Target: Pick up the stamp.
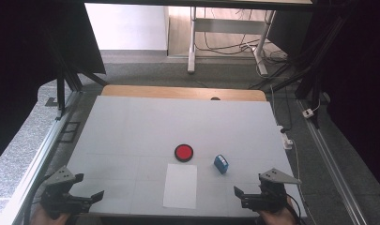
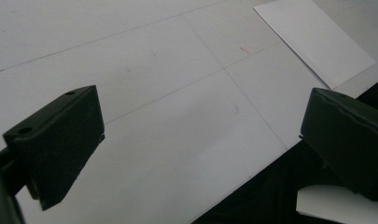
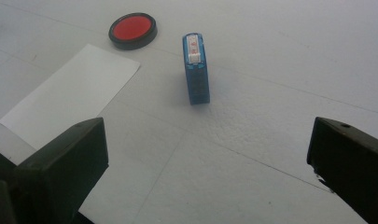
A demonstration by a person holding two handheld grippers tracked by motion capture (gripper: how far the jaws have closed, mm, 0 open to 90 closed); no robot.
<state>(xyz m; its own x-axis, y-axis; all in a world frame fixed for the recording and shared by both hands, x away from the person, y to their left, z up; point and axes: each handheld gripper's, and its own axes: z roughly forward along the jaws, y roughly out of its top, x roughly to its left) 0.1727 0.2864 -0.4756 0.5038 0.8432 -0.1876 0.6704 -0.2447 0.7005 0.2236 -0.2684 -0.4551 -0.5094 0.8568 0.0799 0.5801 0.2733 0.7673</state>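
Your right gripper (image 1: 238, 197) hovers at the surface's (image 1: 131, 126) near right corner, jaws spread wide and empty. Your left gripper (image 1: 96, 197) hangs likewise wide and empty at the near left corner. The blue stamp (image 1: 221, 164) stands just ahead of the right gripper, beside the white paper (image 1: 180, 185) at the near edge and the red ink pad (image 1: 184, 152).

White table (image 1: 131, 131). Grey carpet floor (image 1: 28, 136) around it. Desk legs (image 1: 192, 42) and loose cables (image 1: 225, 47) beyond. White plug (image 1: 310, 112) on floor, right.
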